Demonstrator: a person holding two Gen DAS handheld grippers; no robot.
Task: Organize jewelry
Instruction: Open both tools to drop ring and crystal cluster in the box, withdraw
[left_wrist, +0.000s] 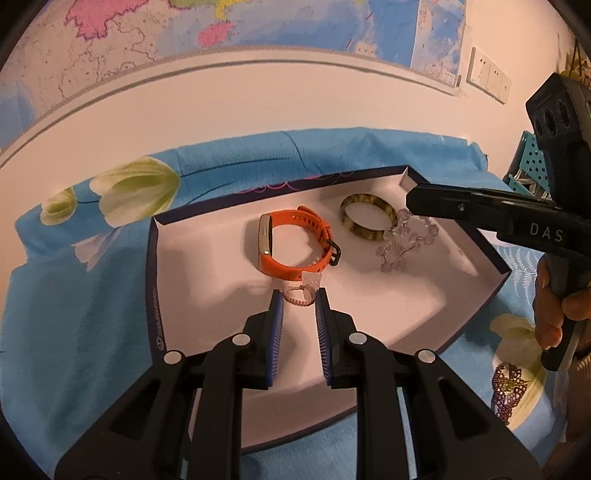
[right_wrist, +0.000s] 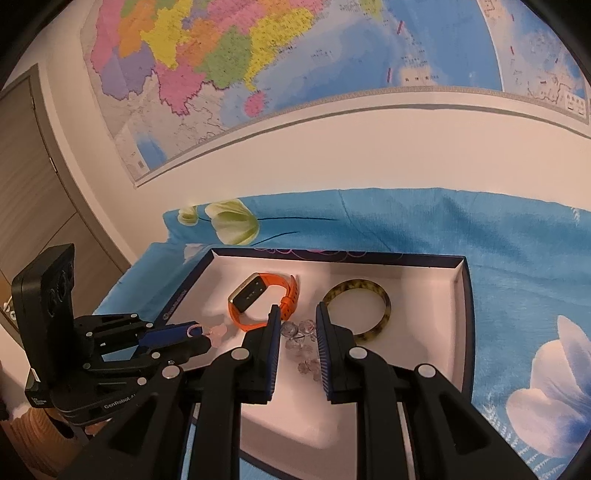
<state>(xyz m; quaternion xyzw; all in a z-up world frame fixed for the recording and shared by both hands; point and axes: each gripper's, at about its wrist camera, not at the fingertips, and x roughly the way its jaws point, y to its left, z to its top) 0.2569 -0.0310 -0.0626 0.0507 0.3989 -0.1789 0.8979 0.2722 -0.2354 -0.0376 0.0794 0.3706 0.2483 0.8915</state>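
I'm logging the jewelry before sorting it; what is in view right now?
tray: 1, white inside with a dark blue rim, on the cloth
watch: 1, orange, in the tray
bangle: 1, mottled green-brown, in the tray right of the watch
bead bracelet: 1, clear, over the tray in the right gripper
pink bracelet: 1, braided, in the left gripper
purple beadwork: 1, on the cloth right of the tray
cloth: 1, blue floral, under everything
map: 1, multicoloured, on the wall
sockets: white, on the wall
door: 1, brown, far left
basket: 1, teal, far right
left gripper: black, blue pads
right gripper: black, blue pads
hand: 1, holding the right gripper
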